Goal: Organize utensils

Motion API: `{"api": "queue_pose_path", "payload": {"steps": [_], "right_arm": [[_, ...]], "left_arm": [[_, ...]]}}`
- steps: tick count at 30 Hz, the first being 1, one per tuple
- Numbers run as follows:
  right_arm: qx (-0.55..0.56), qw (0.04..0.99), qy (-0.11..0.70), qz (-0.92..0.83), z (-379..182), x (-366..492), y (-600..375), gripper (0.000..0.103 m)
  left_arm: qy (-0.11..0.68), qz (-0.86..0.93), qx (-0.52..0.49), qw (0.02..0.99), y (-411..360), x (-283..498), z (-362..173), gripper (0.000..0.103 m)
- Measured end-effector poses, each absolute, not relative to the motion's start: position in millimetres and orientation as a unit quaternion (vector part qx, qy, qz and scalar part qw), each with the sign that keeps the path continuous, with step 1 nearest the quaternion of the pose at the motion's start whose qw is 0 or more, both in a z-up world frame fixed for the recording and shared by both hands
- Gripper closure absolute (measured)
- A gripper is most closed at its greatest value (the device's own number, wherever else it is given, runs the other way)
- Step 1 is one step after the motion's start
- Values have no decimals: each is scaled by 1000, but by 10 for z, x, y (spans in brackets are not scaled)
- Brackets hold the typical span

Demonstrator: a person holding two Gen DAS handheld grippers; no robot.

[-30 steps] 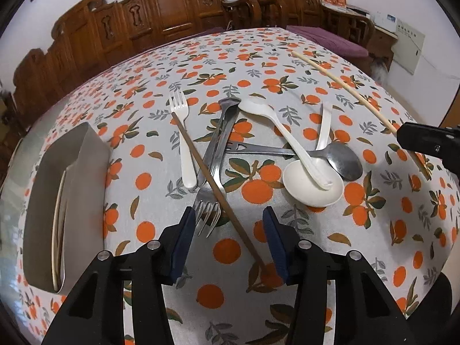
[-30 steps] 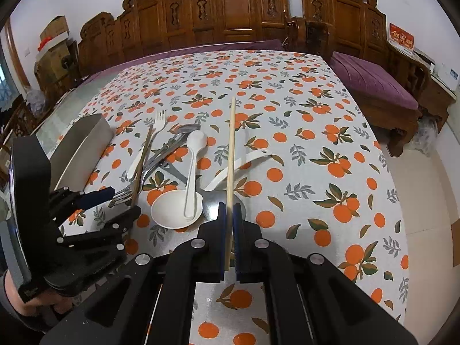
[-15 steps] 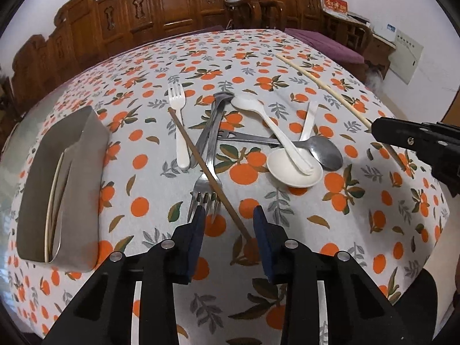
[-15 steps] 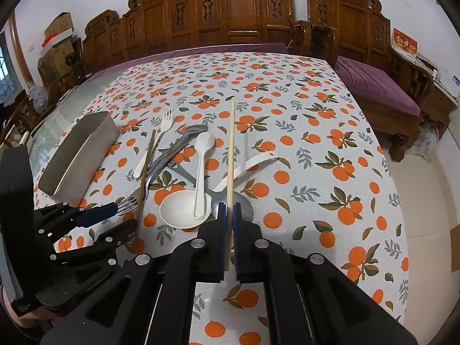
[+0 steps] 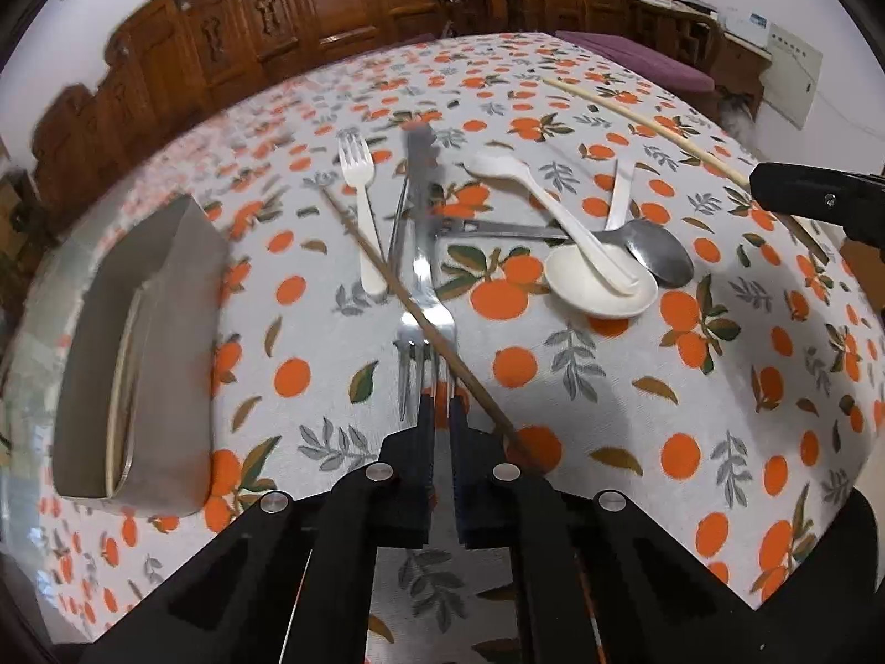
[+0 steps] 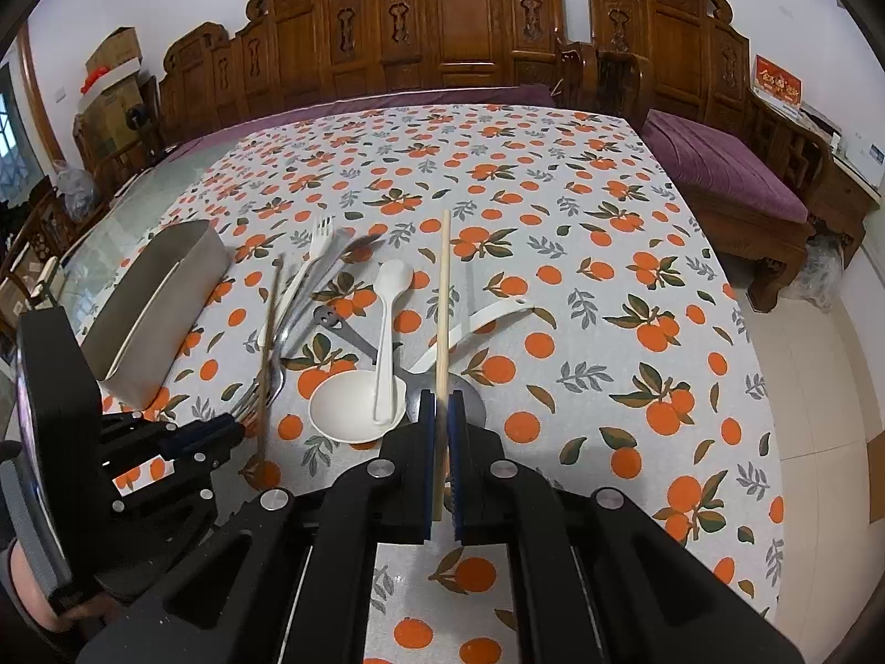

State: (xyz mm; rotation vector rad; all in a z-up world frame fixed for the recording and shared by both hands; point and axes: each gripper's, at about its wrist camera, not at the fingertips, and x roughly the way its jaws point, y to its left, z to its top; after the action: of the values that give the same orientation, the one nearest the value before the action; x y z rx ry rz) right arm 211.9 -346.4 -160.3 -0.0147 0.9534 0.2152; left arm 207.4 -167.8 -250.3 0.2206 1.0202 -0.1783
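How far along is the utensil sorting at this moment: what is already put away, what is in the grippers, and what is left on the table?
Done: only a pale chopstick lies in the metal holder. In hand: the right gripper is shut on a light chopstick; the left gripper has closed on the tines of the metal fork. Left: white plastic fork, dark chopstick, white spoon, metal spoon, small white dish.

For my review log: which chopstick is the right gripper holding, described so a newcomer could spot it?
On the orange-print tablecloth, look right of the utensil pile, above the white dish. The pale chopstick sticks straight out from the shut right gripper. Unlike the dark chopstick lying across the forks, it is light and held.
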Motion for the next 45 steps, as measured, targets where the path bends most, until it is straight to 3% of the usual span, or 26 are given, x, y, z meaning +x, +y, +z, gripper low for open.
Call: {"api": "queue_pose_path", "payload": {"steps": [4,20,24,40,42,45], "right_arm": [[-7,883,458,104,-1591,2126,-3478,97],[-7,882,459,103,-1604,2124,-3477,98],[-6,882,460,102,-1618,2122,-3480,98],[-10,886,451,105,-1645,2162,-3526,99],[-10,887,450,105,-1639,2151,-3522,99],[-10,887,450,107,-1635,2151,-3520,98]], "left_arm": [[476,-103,85,869,-1529,2044,-2424,103],[467,-127,51,874,-1379,2248,-2140,102],[470,-108,61,874,-1493,2409,-2153,81],[534,-69,-10,843,-1225,2972,-2509,80],[539,-64,-13,839,-1218,2999,-2527,87],[541,-66,-24,838,-1179,3014,-2540,87]]}}
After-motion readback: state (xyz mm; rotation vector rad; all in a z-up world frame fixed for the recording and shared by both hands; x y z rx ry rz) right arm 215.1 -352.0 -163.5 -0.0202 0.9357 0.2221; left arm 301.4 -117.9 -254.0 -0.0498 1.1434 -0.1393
